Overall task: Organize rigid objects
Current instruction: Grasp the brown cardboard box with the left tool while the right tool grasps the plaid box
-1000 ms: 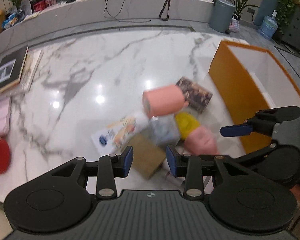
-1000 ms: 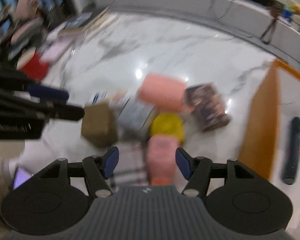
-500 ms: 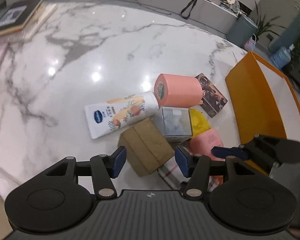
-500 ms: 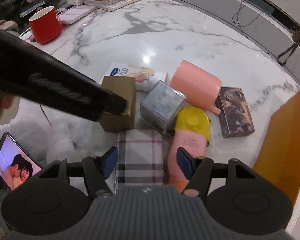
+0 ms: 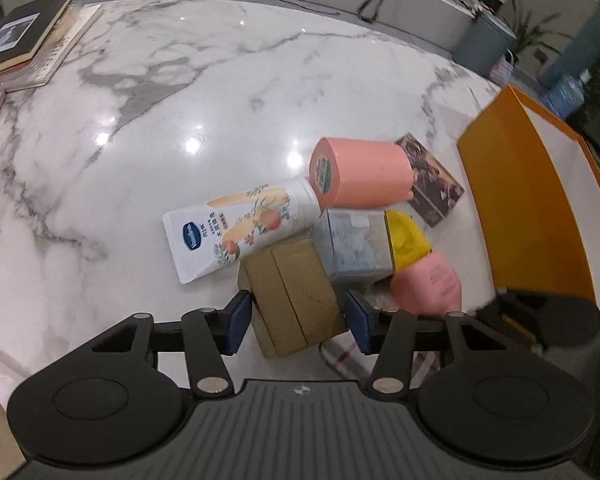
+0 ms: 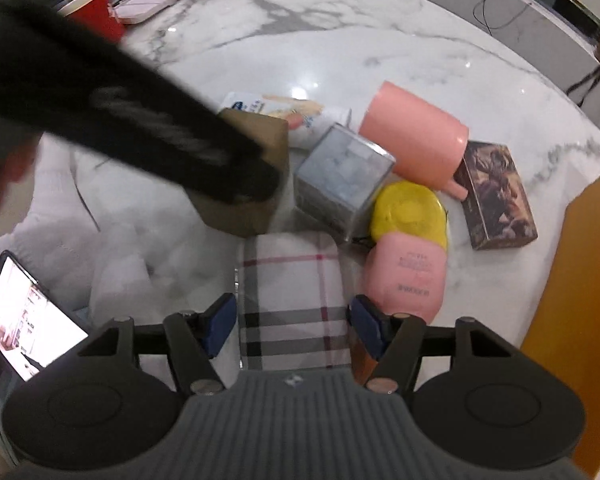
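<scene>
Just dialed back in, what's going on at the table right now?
A person is working a pile of small items on the marble table with two tools. The left hand-held gripper straddles the brown cardboard box, jaws closing; the pads do not visibly press on it yet. The right hand-held gripper is open around the plaid box, not clamped. Pink cup, milk carton and grey tin lie untouched; the orange bin waits beside them.
</scene>
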Action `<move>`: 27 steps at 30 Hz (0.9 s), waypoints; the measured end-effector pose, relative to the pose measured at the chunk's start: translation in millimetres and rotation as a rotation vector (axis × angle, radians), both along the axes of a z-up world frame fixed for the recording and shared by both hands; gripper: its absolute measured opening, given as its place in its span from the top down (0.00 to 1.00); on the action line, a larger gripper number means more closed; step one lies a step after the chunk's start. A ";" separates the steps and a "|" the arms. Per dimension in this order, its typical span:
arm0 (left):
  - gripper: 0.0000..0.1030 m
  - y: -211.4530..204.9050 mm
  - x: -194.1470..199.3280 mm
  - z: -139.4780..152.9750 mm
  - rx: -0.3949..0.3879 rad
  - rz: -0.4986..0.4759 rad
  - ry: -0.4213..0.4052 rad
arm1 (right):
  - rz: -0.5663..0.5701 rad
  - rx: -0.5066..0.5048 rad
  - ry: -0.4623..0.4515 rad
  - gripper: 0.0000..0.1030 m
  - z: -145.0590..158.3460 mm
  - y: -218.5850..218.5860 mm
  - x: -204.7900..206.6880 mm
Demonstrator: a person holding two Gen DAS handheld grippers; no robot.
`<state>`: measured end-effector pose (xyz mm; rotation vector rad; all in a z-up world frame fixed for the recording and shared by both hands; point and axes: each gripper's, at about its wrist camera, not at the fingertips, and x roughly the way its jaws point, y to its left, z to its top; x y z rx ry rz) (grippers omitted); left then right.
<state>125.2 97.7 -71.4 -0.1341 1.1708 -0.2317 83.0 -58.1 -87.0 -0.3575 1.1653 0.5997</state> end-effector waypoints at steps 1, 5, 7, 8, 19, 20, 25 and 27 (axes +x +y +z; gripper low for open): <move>0.49 1.5 -1.3 0.7 0.004 -0.015 0.008 | -0.007 0.007 0.007 0.38 -1.9 -1.0 1.7; 0.51 6.4 -6.2 1.3 0.029 -0.056 0.044 | -0.059 0.057 0.027 0.38 -4.4 -5.8 10.4; 0.51 6.9 -8.7 1.0 0.040 -0.067 0.038 | -0.084 0.074 0.031 0.37 -5.0 -6.8 13.2; 0.51 5.9 -10.0 1.2 0.045 -0.074 0.030 | -0.092 0.075 0.033 0.37 -4.9 -6.7 13.6; 0.37 -11.2 -4.6 -7.7 0.124 -0.133 -0.034 | -0.097 0.077 0.035 0.28 -10.0 -10.4 -1.5; 0.37 -11.5 -4.5 -8.8 0.125 -0.133 -0.034 | -0.097 0.073 0.031 0.28 -11.8 -10.3 -1.9; 0.40 -11.5 -1.4 -16.5 0.133 -0.129 -0.033 | -0.084 0.063 -0.002 0.32 -15.2 -7.1 -4.5; 0.44 -11.7 0.5 -20.4 0.139 -0.128 -0.035 | -0.080 0.059 -0.011 0.32 -15.0 -5.1 -4.0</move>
